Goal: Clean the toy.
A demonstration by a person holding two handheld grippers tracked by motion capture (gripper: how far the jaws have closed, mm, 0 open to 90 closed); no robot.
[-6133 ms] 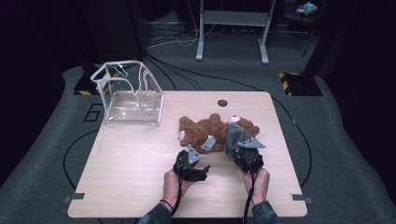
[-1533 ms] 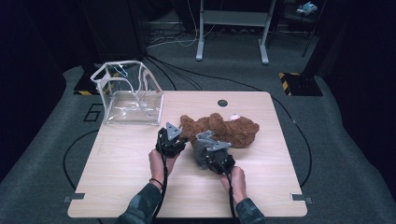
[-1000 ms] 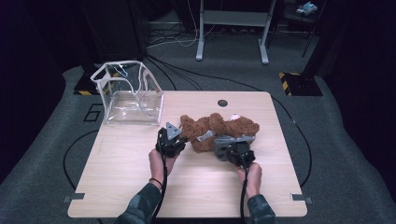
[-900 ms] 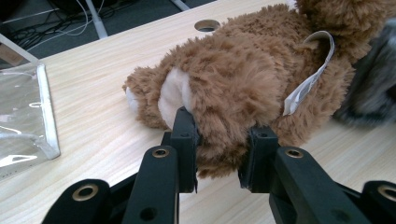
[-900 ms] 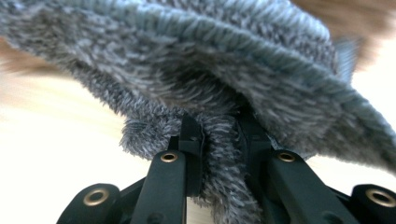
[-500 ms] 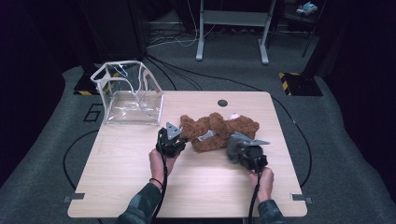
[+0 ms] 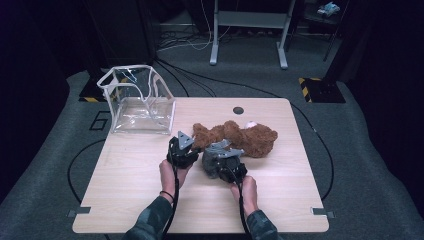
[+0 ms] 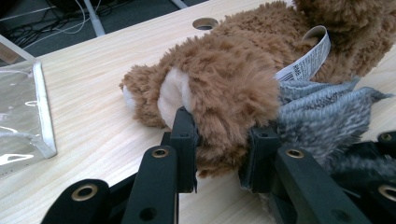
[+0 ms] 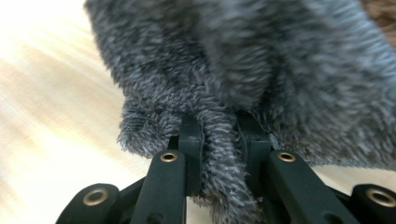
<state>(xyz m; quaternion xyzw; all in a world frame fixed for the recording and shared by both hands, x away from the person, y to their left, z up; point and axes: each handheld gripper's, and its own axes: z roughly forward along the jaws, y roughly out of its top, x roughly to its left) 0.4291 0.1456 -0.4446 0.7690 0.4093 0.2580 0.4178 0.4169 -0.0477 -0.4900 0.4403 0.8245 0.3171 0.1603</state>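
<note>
A brown teddy bear [image 7: 250, 137] lies on its back in the middle of the wooden table [image 7: 130, 200]. My left gripper [image 7: 192, 146] is shut on the bear's foot; in the left gripper view that furry foot [image 8: 224, 93] is squeezed in my left gripper [image 8: 222, 149]. A white label [image 8: 306, 56] sticks out of the bear. To the right of the foot lies a grey fuzzy cloth [image 8: 322, 107]. My right gripper [image 7: 214, 159] is shut on that grey cloth [image 7: 209, 169]. In the right gripper view a fold of the cloth [image 9: 233, 60] is pinched in the gripper [image 9: 219, 140].
A clear plastic bag [image 7: 140, 102] with white trim stands open at the table's back left; its corner [image 8: 18, 112] lies left of the bear's foot. A round hole [image 7: 238, 110] marks the table's far edge. Cables and a metal stand [image 7: 247, 30] are on the floor behind.
My right gripper has swung left with the grey cloth, back beside the left gripper and the bear's foot. The left gripper has kept still on the foot.
</note>
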